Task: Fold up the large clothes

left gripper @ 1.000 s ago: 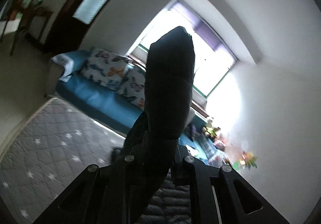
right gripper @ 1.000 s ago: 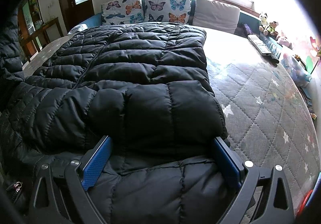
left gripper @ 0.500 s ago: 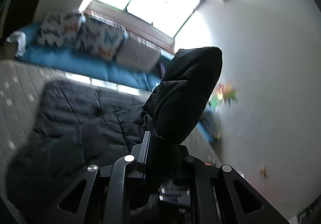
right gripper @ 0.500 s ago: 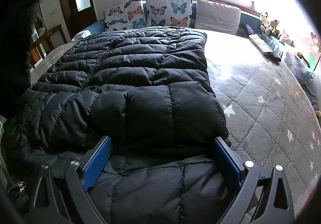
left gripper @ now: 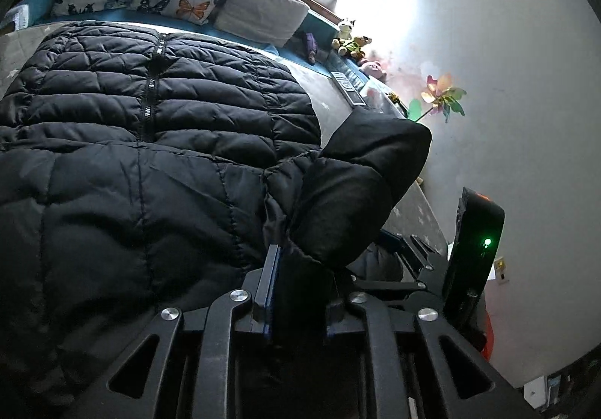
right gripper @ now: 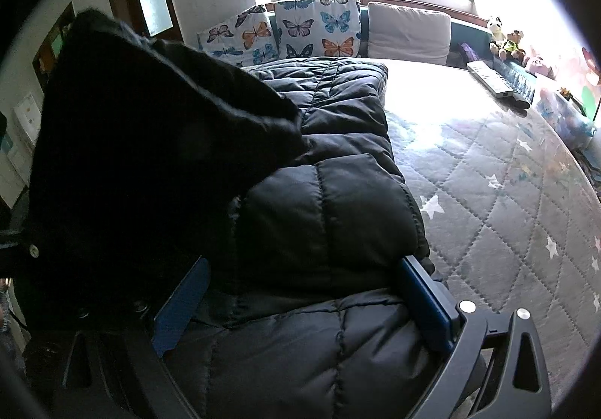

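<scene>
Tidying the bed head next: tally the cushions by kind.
Butterfly-print cushions: 2 (second)
Plain white cushion: 1
Total: 3

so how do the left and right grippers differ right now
The left gripper has its jaws close together, with a bunched end of the jacket sticking up between them; those jaws have just been opening a little. The right gripper has its jaws spread wide, one on either side of a broad, flat fold of the jacket. Both point down at the same jacket, which is spread on the mattress.
</scene>
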